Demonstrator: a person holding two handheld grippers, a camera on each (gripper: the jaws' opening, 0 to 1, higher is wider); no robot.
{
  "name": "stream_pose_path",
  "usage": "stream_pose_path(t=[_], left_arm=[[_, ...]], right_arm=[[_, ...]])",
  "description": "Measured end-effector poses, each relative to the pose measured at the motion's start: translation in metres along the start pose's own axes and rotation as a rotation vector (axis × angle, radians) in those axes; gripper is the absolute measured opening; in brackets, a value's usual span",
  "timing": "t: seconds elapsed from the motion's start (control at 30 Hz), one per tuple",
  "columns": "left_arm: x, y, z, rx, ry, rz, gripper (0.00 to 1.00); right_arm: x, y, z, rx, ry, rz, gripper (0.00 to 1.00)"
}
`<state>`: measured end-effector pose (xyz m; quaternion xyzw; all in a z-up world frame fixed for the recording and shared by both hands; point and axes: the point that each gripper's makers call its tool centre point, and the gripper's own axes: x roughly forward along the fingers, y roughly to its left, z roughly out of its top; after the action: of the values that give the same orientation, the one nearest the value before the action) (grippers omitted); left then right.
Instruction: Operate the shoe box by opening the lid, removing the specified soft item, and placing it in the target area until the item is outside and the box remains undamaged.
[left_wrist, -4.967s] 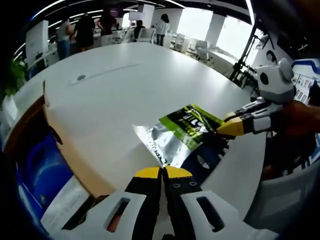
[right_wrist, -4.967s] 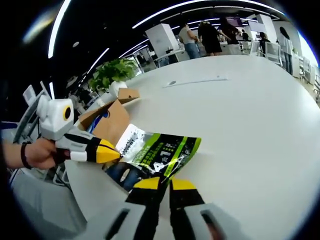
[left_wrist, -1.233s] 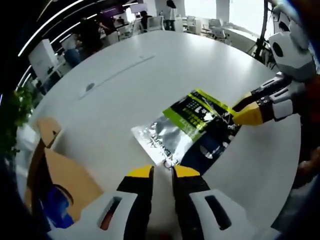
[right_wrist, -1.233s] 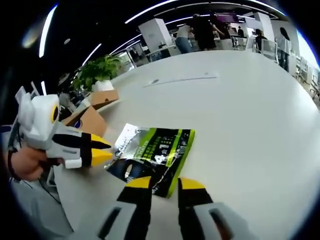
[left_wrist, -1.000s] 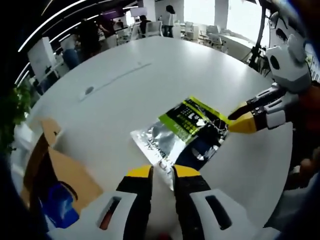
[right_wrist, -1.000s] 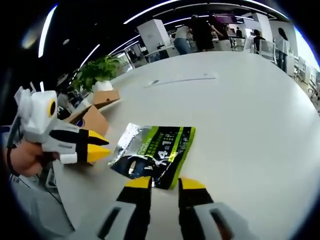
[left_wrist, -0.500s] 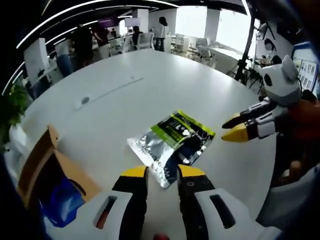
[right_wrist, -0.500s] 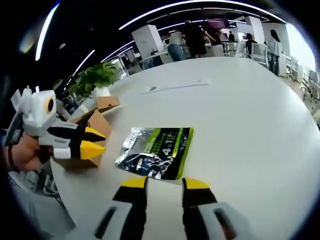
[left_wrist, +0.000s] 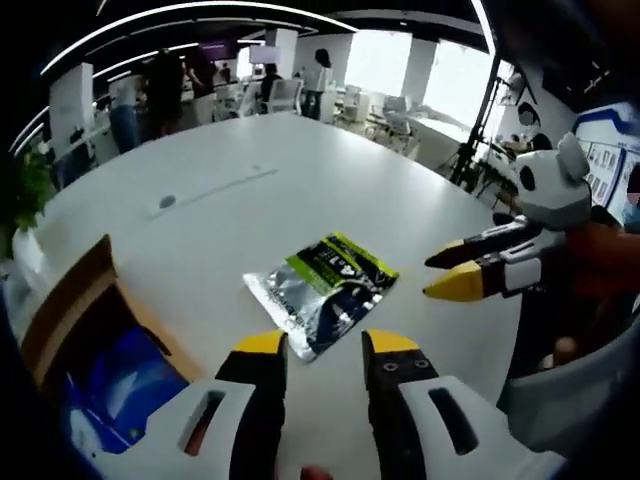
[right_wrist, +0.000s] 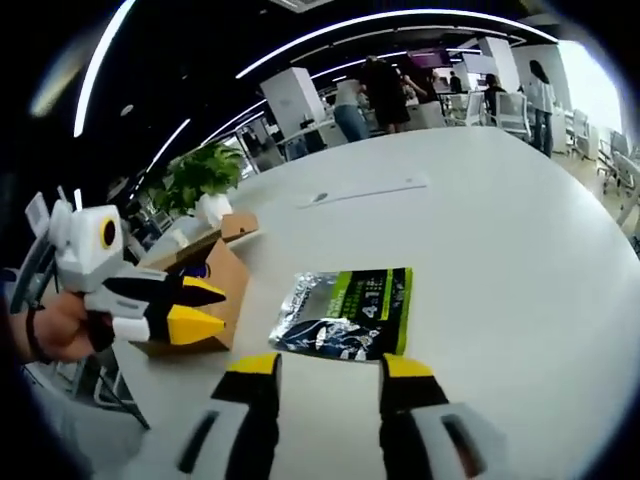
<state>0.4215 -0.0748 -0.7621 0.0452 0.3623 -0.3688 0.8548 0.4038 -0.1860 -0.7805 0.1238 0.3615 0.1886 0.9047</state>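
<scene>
A soft foil pouch (left_wrist: 320, 285), silver, green and dark blue, lies flat on the white round table (left_wrist: 260, 190), outside the box; it is also in the right gripper view as the pouch (right_wrist: 350, 312). The open cardboard shoe box (left_wrist: 95, 350) with a blue lining sits at the table's edge, seen too as the box (right_wrist: 205, 285). My left gripper (left_wrist: 317, 348) hovers open just short of the pouch, holding nothing. My right gripper (right_wrist: 327, 372) is open and empty, also back from the pouch. Each gripper shows in the other's view: right gripper (left_wrist: 470, 272), left gripper (right_wrist: 185, 305).
A potted plant (right_wrist: 205, 170) stands behind the box. Several people stand at desks far across the room (right_wrist: 385, 90). A thin line and a small round mark (left_wrist: 165, 203) lie on the table's far part. Chairs and a tripod (left_wrist: 470, 140) stand beyond the table's edge.
Both grippers have let go of the pouch, opened wider and pulled back. The pouch now lies flat on the table, apart from both.
</scene>
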Motion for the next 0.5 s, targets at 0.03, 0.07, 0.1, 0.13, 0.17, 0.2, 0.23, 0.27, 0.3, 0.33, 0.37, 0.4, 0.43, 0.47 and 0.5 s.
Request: stream_pose_path(t=[0.03,0.07,0.1,0.13,0.17,0.2,0.23,0.27,0.3,0.33,0.37,0.4,0.43,0.47,0.5], left_arm=[[-0.003,-0.002,-0.002,0.006,-0.001,-0.003,0.30],[-0.005,-0.003,-0.002,0.013,-0.003,-0.006,0.30],[-0.006,-0.004,-0.004,0.015,-0.005,-0.012,0.31],[-0.008,-0.004,-0.005,0.013,-0.007,-0.017,0.32],[-0.010,-0.004,-0.007,0.009,-0.008,-0.022,0.32],[-0.014,-0.005,-0.008,-0.003,-0.015,-0.031,0.33],[-0.017,-0.006,-0.008,-0.020,-0.023,-0.035,0.33],[-0.022,-0.007,-0.009,-0.040,-0.036,-0.038,0.34],[-0.027,-0.009,-0.009,-0.042,-0.040,-0.038,0.34],[-0.030,-0.010,-0.010,-0.040,-0.043,-0.037,0.34],[-0.033,-0.008,-0.012,-0.041,-0.048,-0.035,0.34],[-0.035,-0.007,-0.013,-0.042,-0.049,-0.033,0.34],[-0.038,-0.006,-0.014,-0.043,-0.053,-0.033,0.34],[-0.041,-0.005,-0.014,-0.044,-0.057,-0.033,0.35],[-0.044,-0.005,-0.015,-0.043,-0.060,-0.033,0.35]], right_arm=[[0.000,0.002,0.000,0.002,-0.004,0.002,0.38],[-0.002,0.007,-0.001,0.005,-0.008,0.005,0.39],[-0.002,0.011,-0.002,0.006,-0.012,0.008,0.40],[-0.002,0.013,-0.004,0.007,-0.013,0.011,0.41],[-0.003,0.015,-0.005,0.006,-0.012,0.014,0.41],[-0.004,0.020,-0.007,0.005,-0.013,0.017,0.41],[-0.005,0.022,-0.008,0.004,-0.014,0.018,0.42],[-0.007,0.026,-0.009,0.003,-0.017,0.021,0.42],[-0.007,0.028,-0.010,0.003,-0.020,0.023,0.43],[-0.008,0.030,-0.010,0.005,-0.024,0.026,0.44],[-0.009,0.034,-0.011,0.009,-0.027,0.033,0.45],[-0.009,0.036,-0.012,0.010,-0.029,0.037,0.46],[-0.010,0.040,-0.013,0.008,-0.031,0.040,0.46],[-0.010,0.043,-0.013,0.005,-0.031,0.042,0.47],[-0.010,0.047,-0.014,0.003,-0.030,0.045,0.48]])
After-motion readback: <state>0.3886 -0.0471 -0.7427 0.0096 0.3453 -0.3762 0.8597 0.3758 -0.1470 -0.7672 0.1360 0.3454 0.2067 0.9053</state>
